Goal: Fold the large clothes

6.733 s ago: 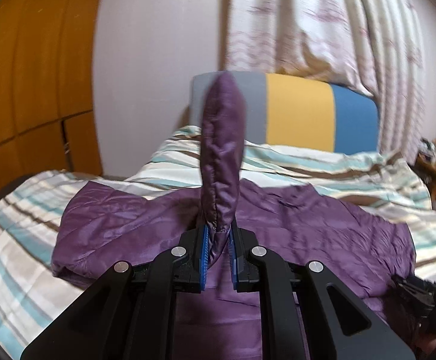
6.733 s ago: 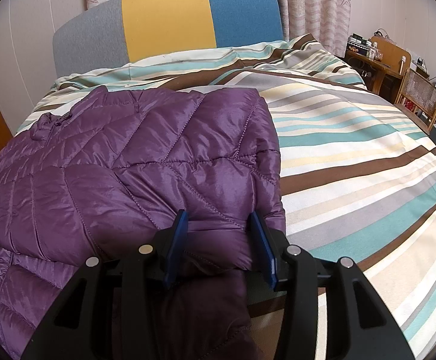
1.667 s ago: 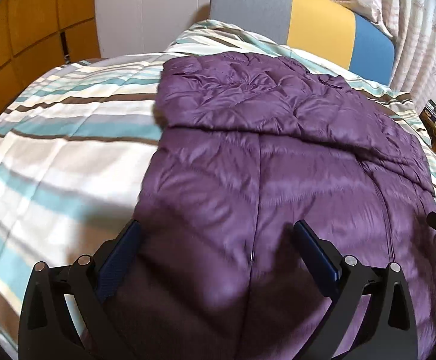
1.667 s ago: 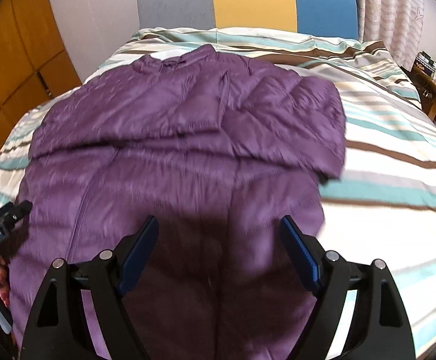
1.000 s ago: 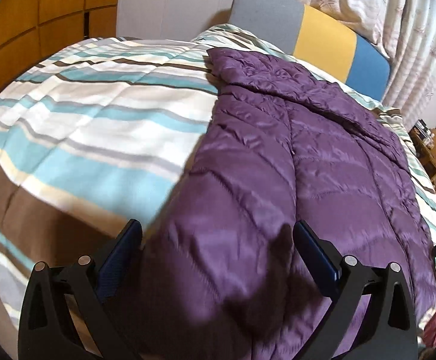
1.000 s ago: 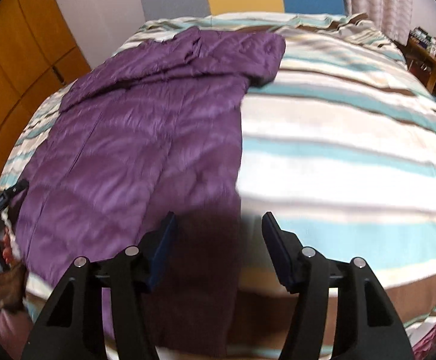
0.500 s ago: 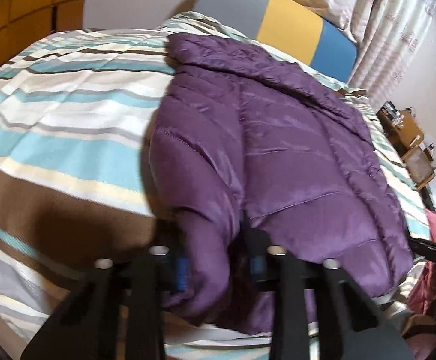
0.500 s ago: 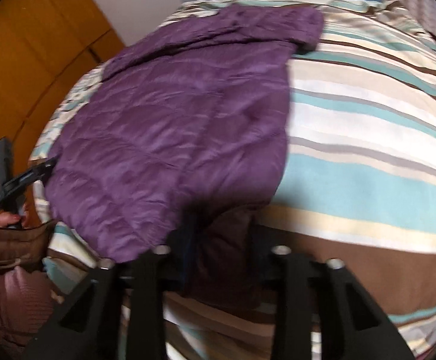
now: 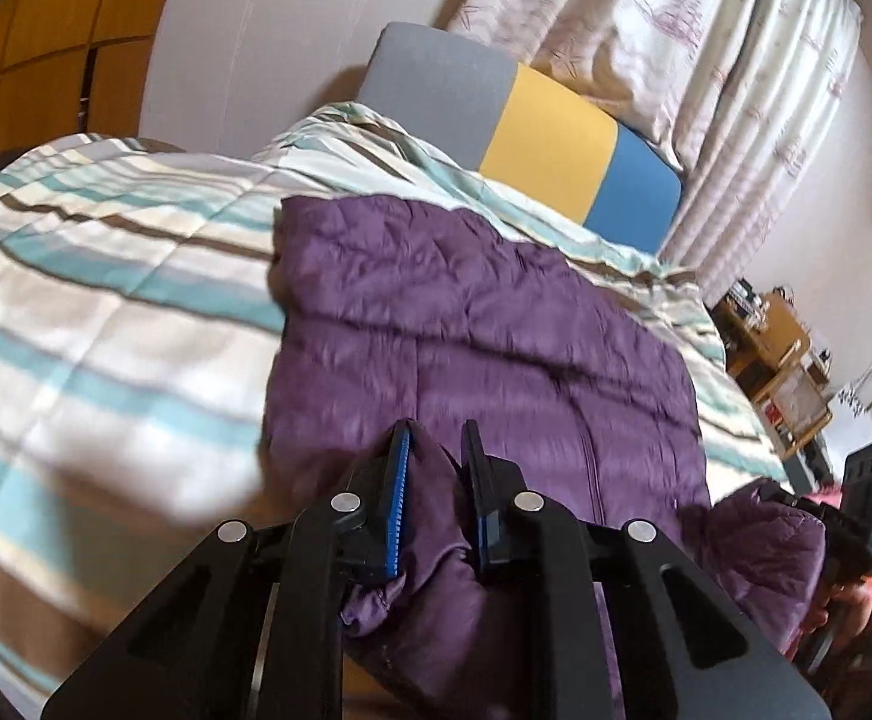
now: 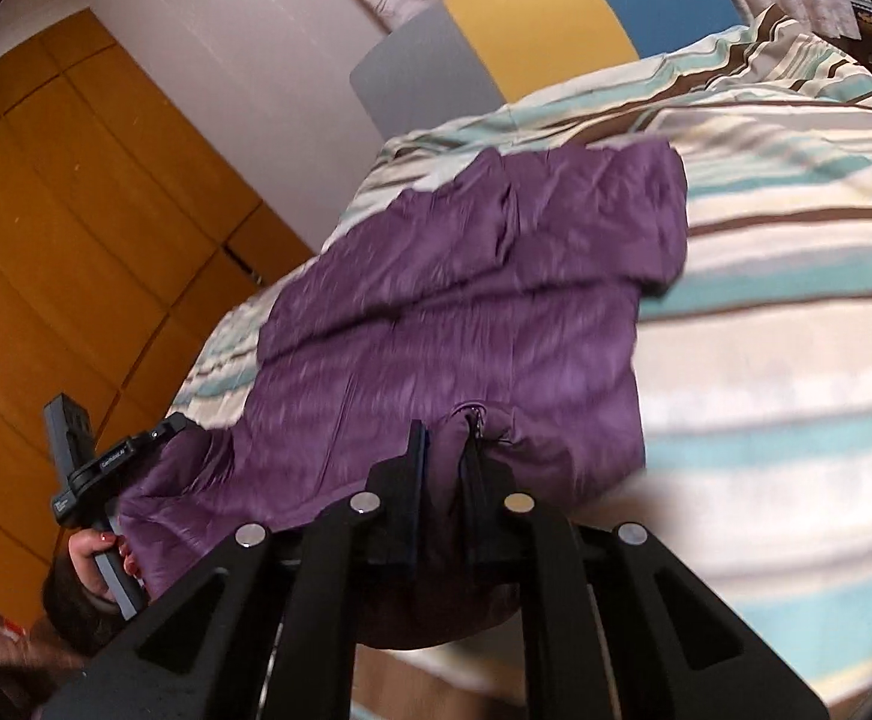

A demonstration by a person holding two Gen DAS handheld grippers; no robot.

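Observation:
A purple quilted jacket (image 9: 484, 330) lies spread on the striped bed, collar toward the headboard. My left gripper (image 9: 436, 429) has its jaws closing on the jacket's near left hem corner, with bunched fabric pressed between the blue pads. My right gripper (image 10: 445, 426) has its jaws closing on the near right corner of the jacket (image 10: 466, 300), beside the zipper end. Both corners are lifted off the bed edge. In the right wrist view a hand (image 10: 99, 558) holds the other gripper's handle at the far left.
The striped duvet (image 9: 105, 312) covers the bed on both sides of the jacket. A grey, yellow and blue headboard (image 9: 544, 120) stands at the far end under curtains (image 9: 676, 30). An orange wardrobe (image 10: 45, 210) lines the left wall. A wooden shelf (image 9: 778, 348) stands at the right.
Both grippers went from open over the hem to closed on its two near corners. They have risen, and the jacket's near edge has come up with them.

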